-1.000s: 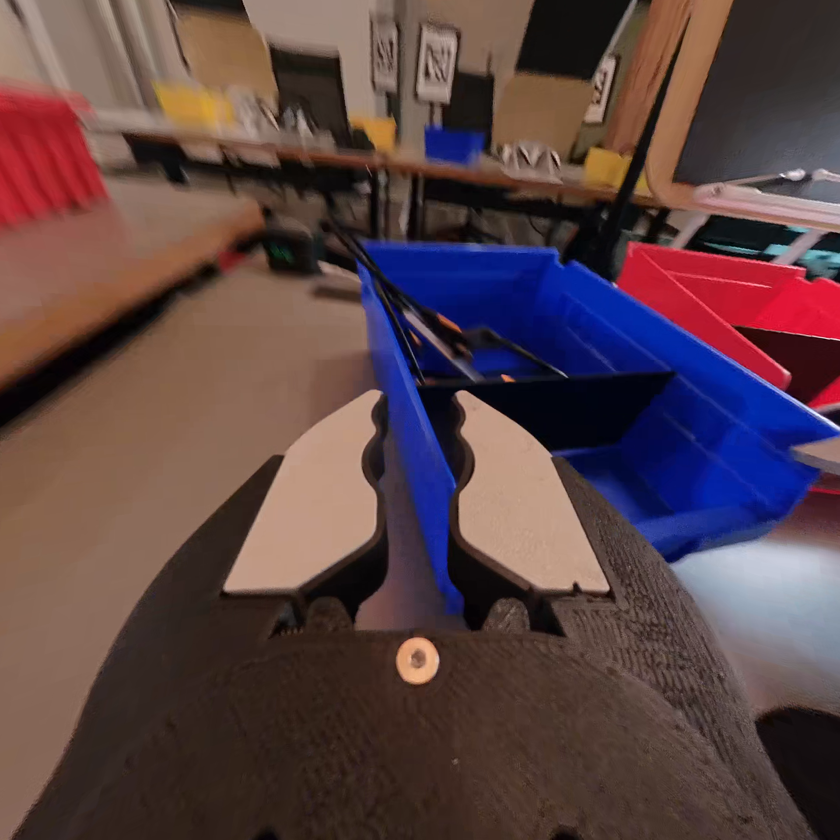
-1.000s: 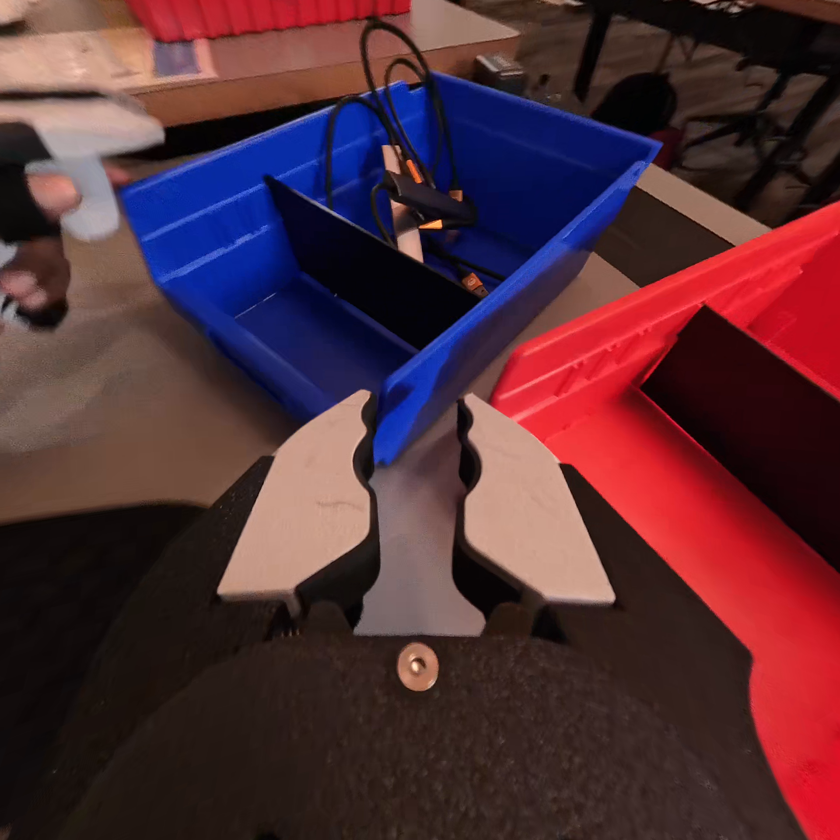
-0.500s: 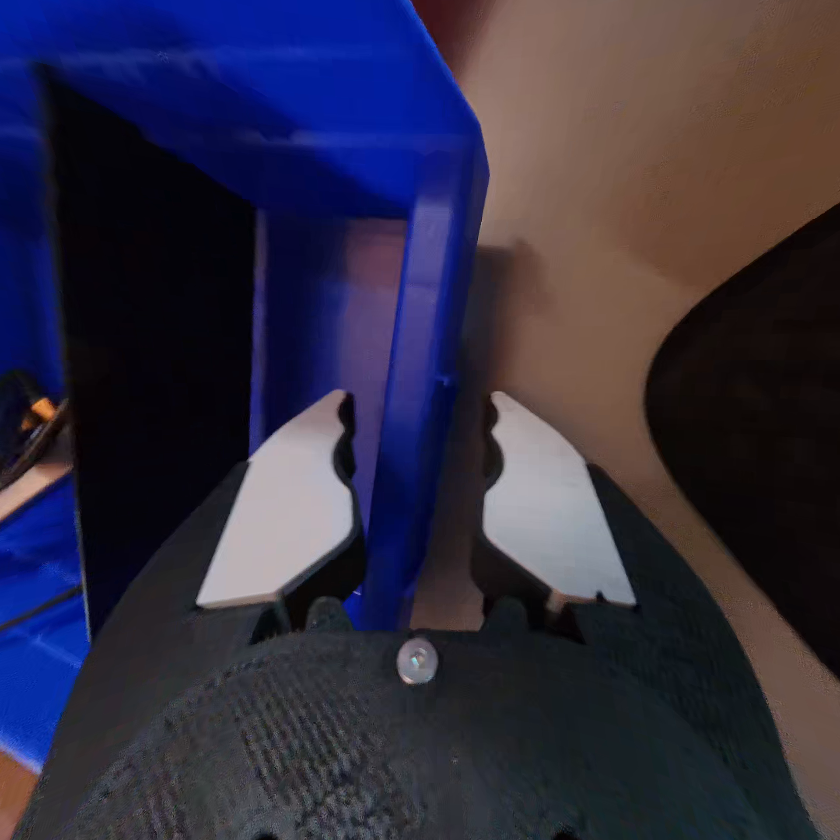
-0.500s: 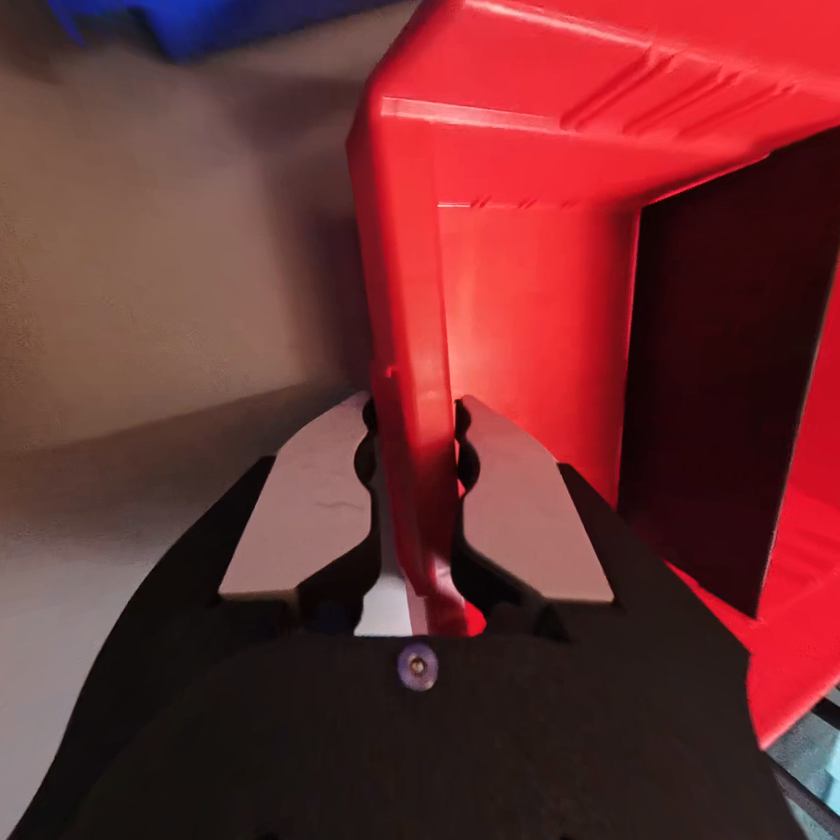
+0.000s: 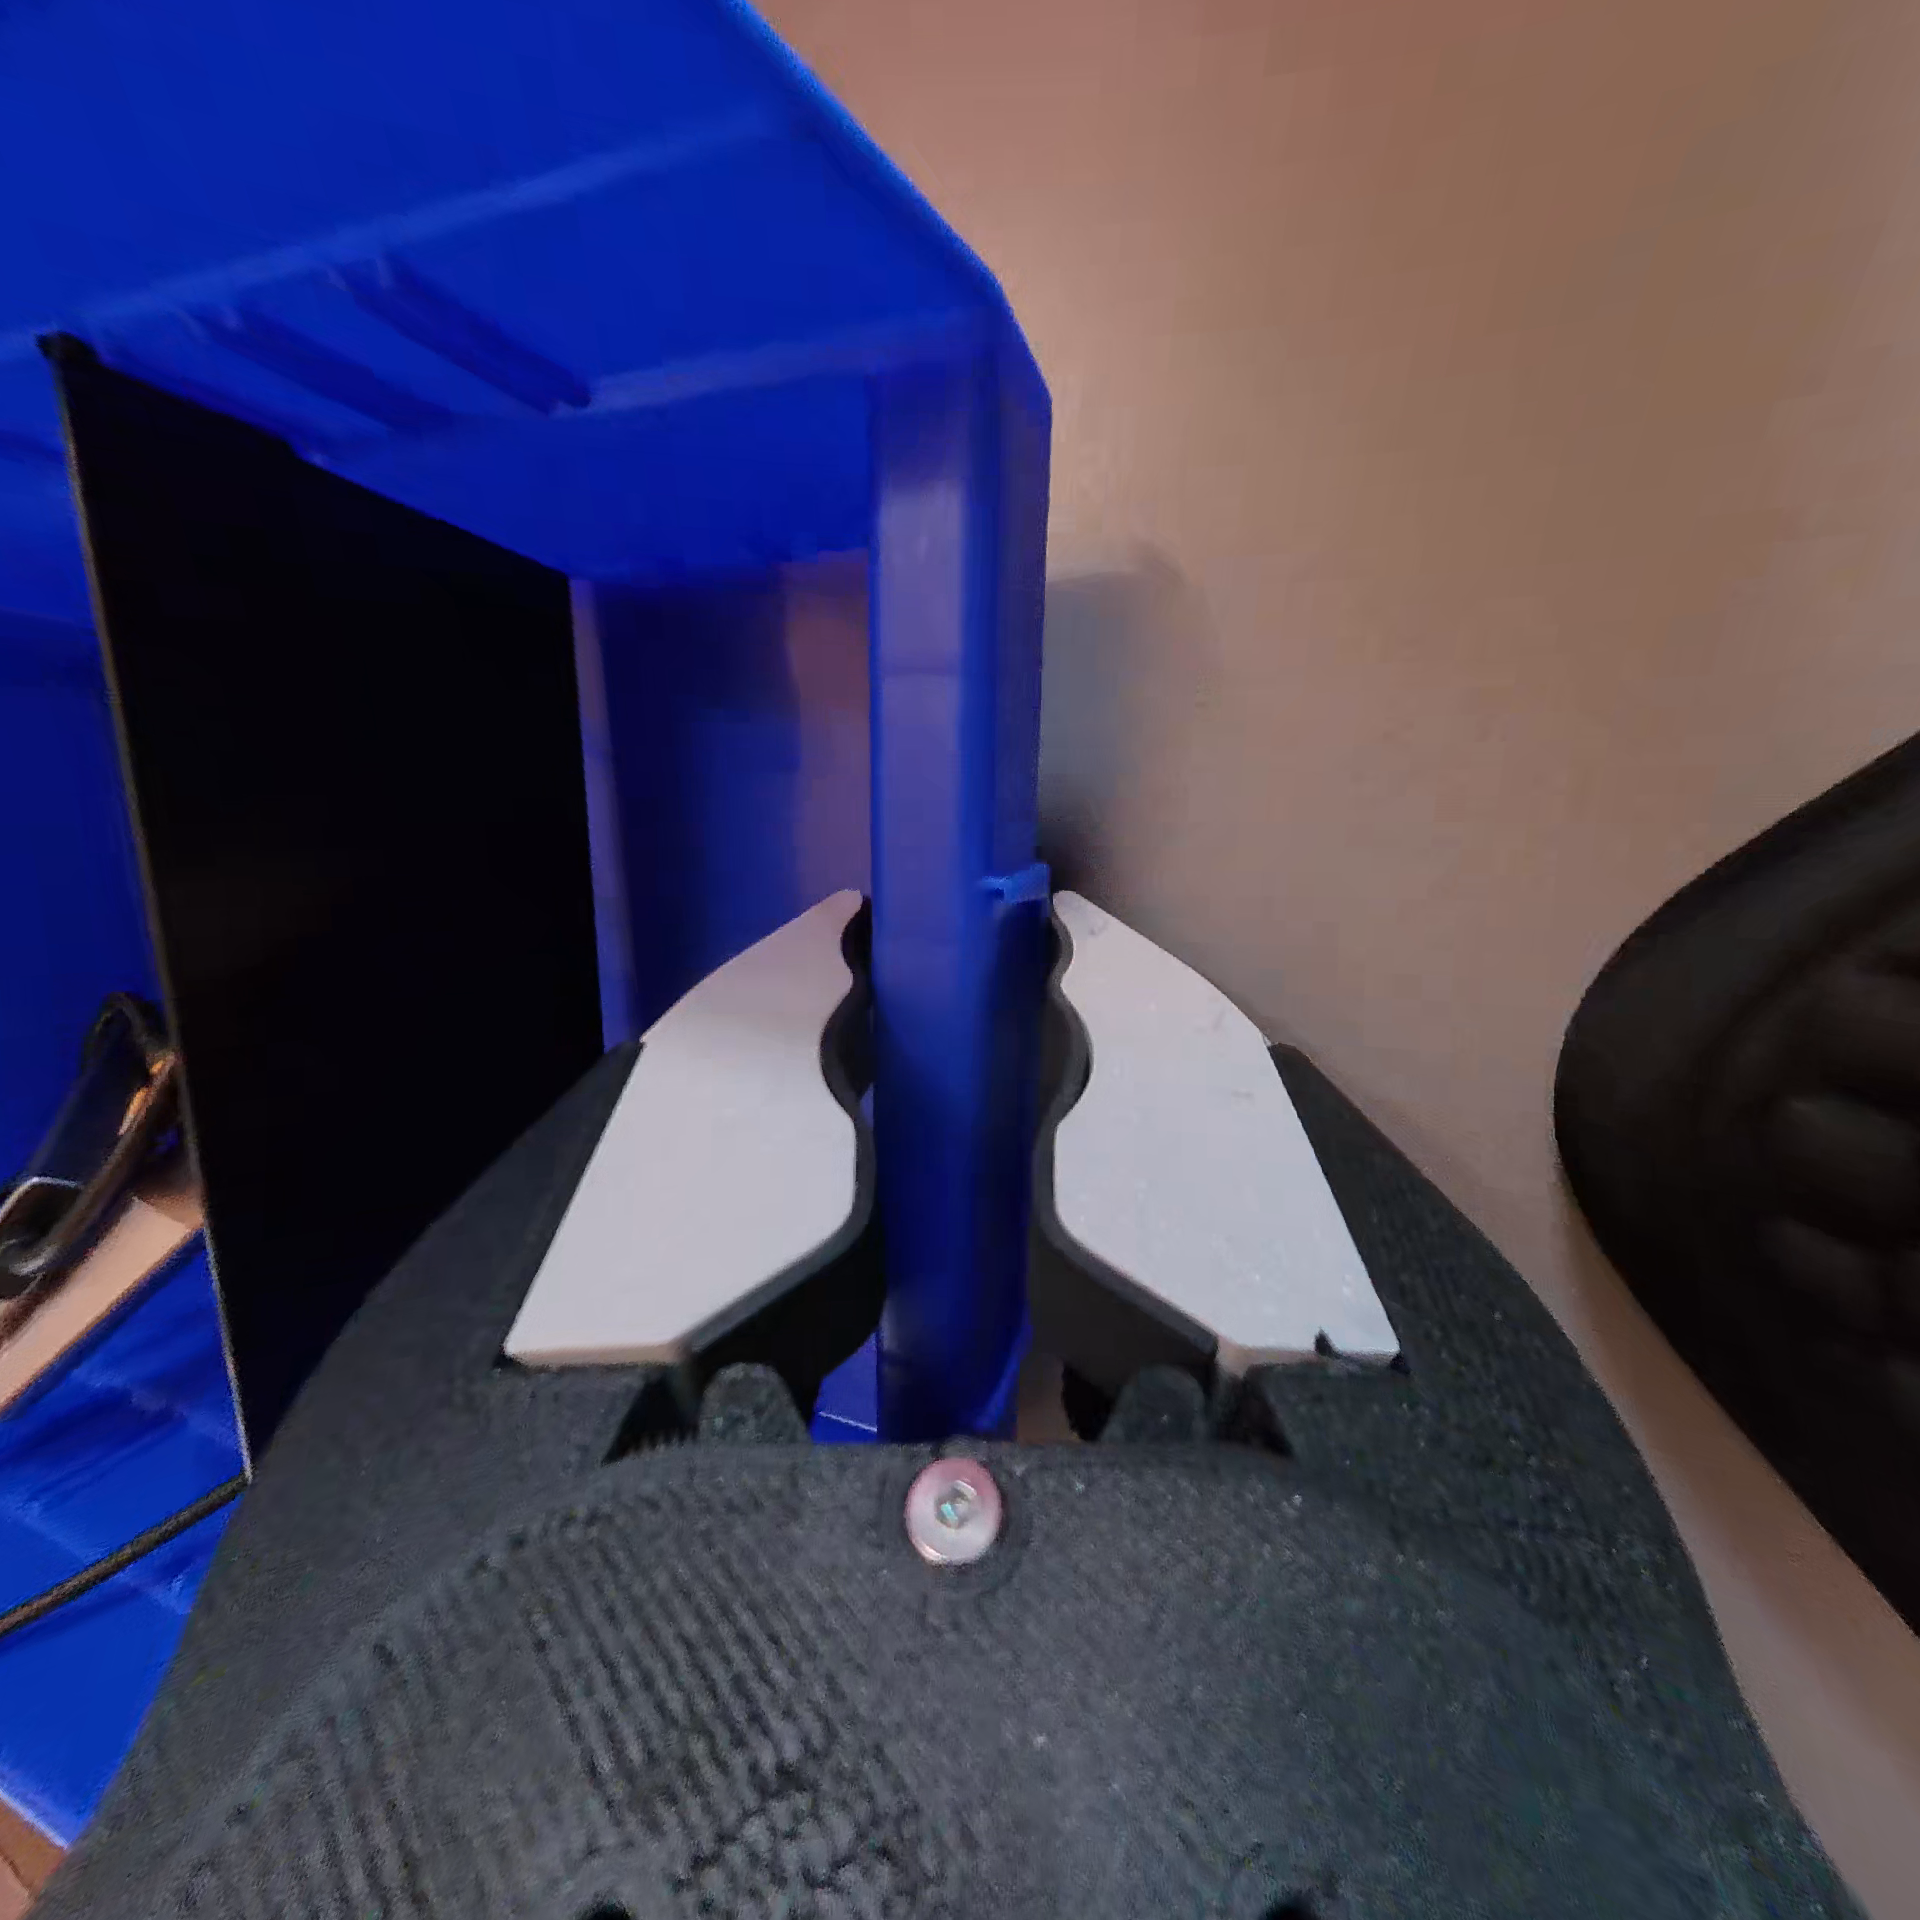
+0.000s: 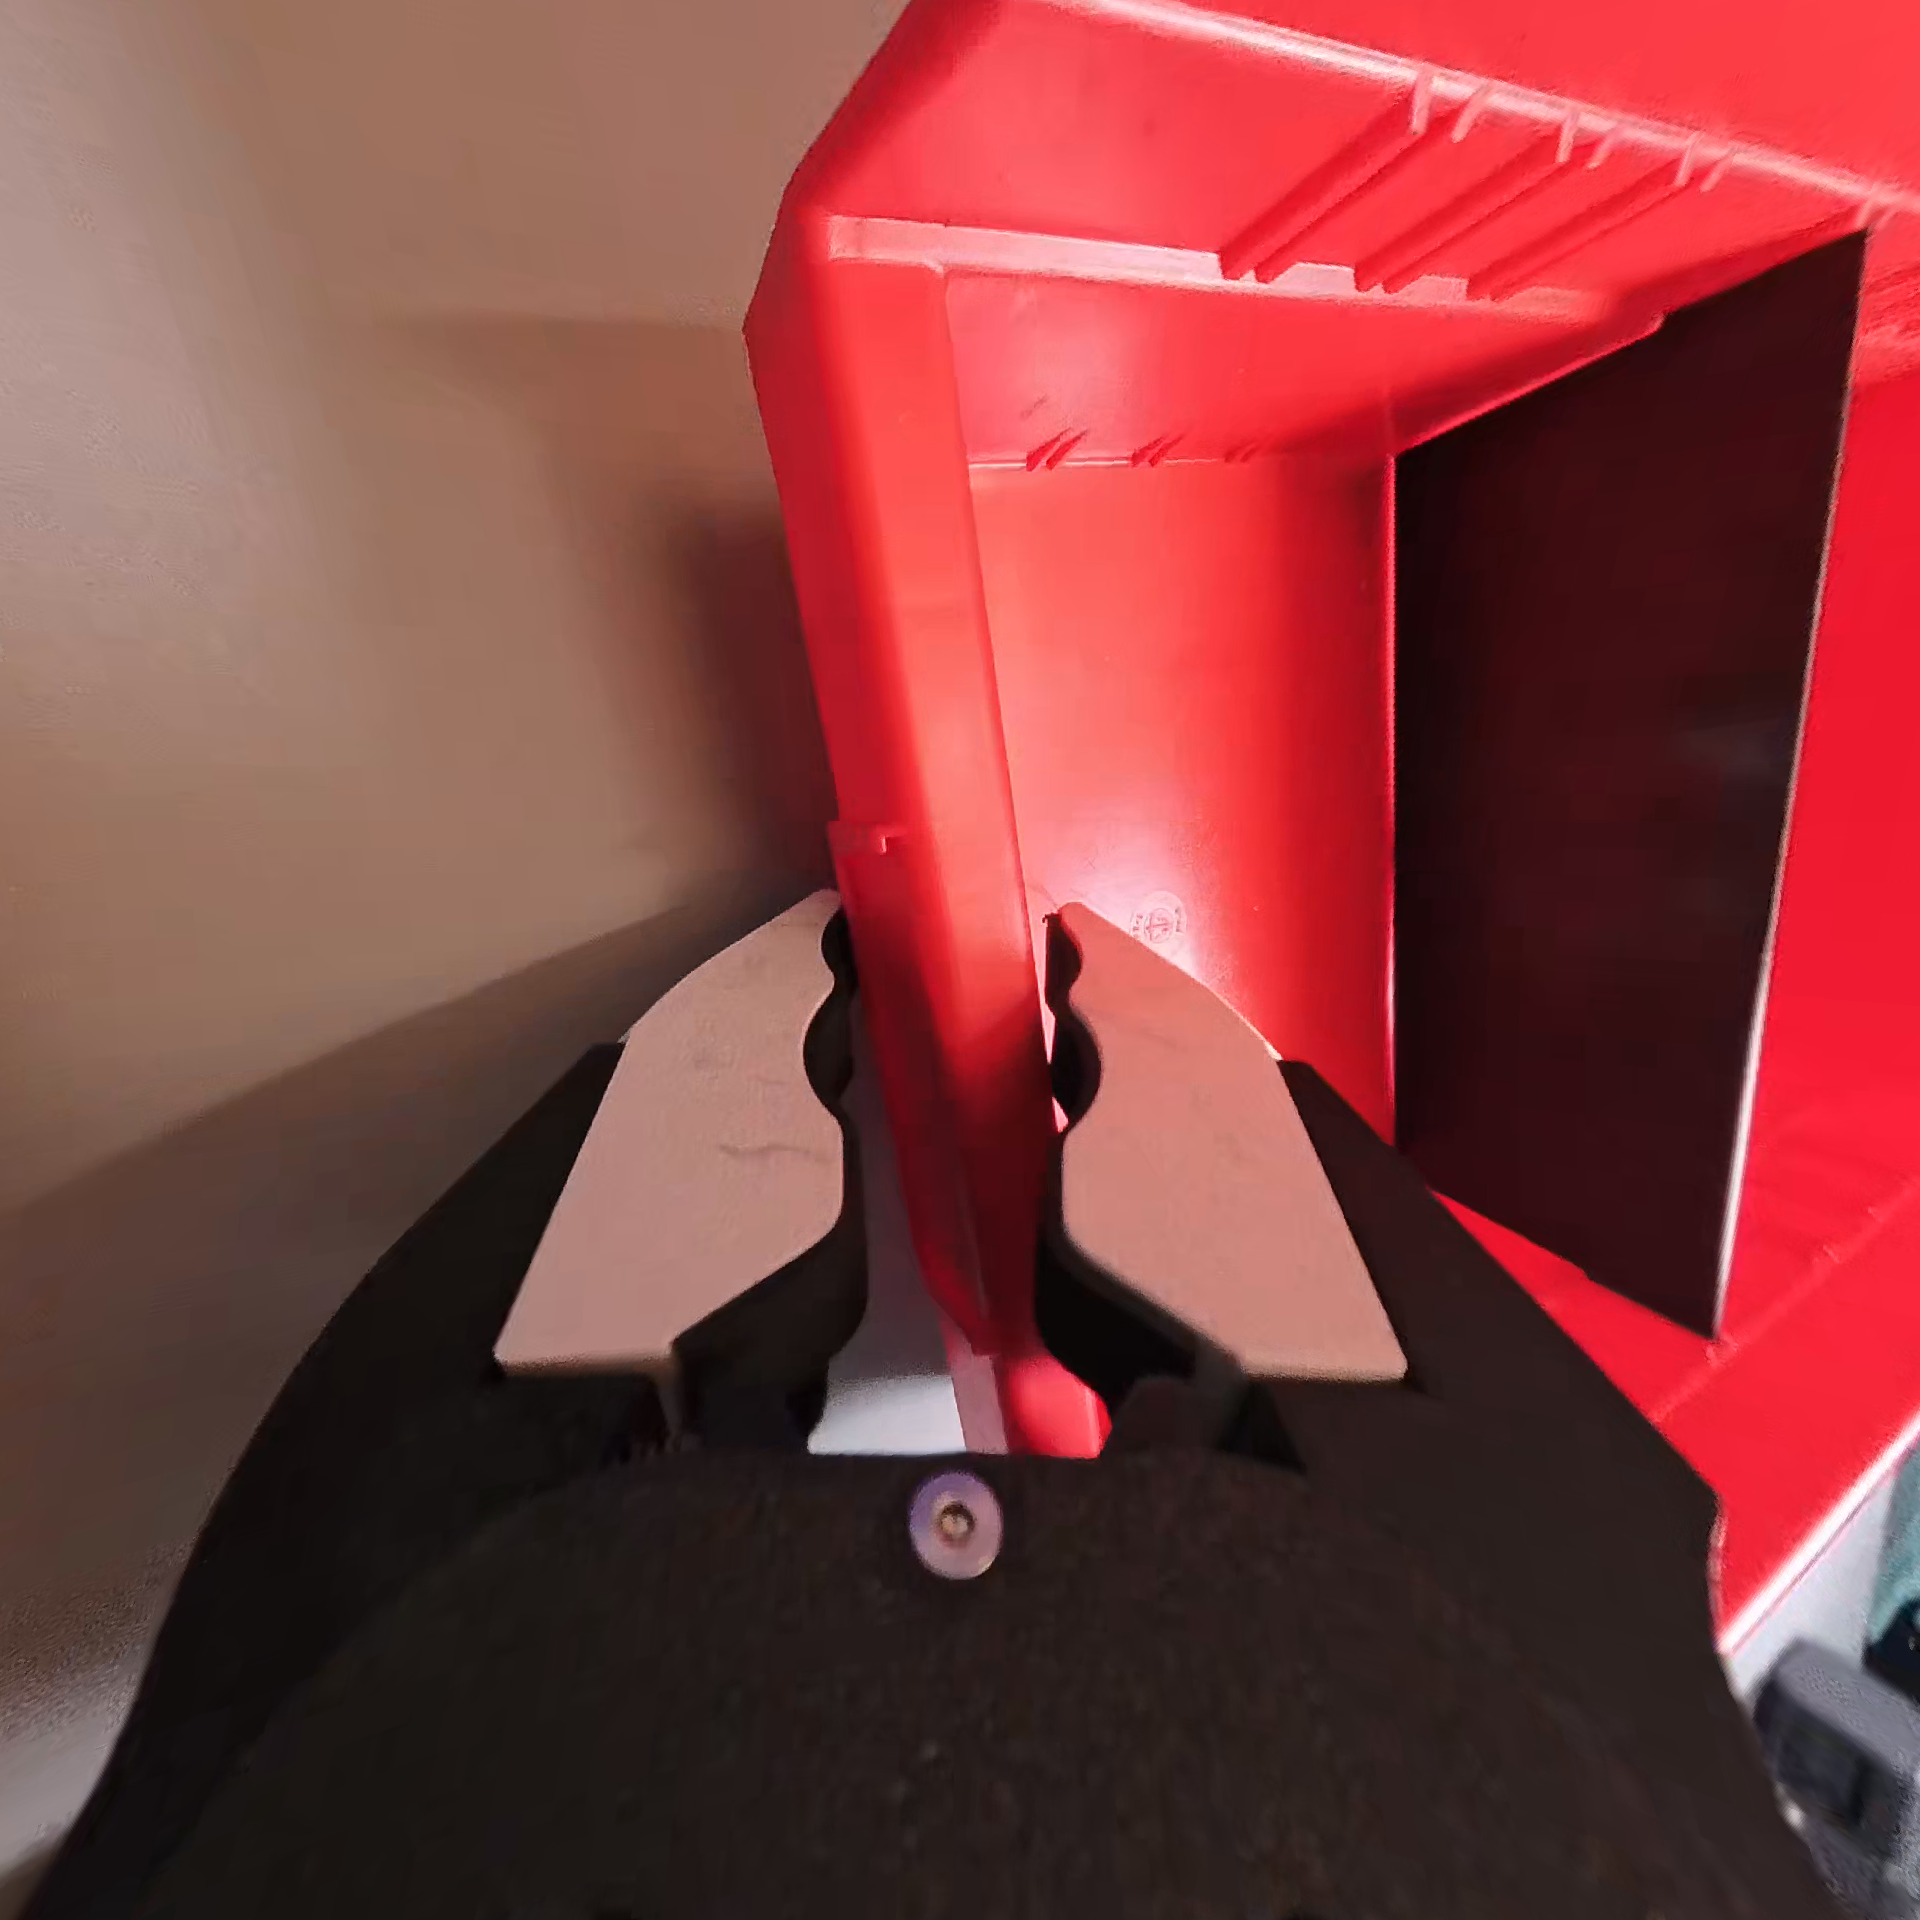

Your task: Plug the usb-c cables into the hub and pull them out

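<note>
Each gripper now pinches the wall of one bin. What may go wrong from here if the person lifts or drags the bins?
1. The left gripper pinches only the thin side wall of the blue bin, so the bin might tilt or slip if lifted.
2. A tilt could slide the cables behind the black divider, perhaps tangling them.
3. On the red bin, the right gripper seems less firmly closed, since a small gap shows at its right finger; the bin may drop out.
</note>
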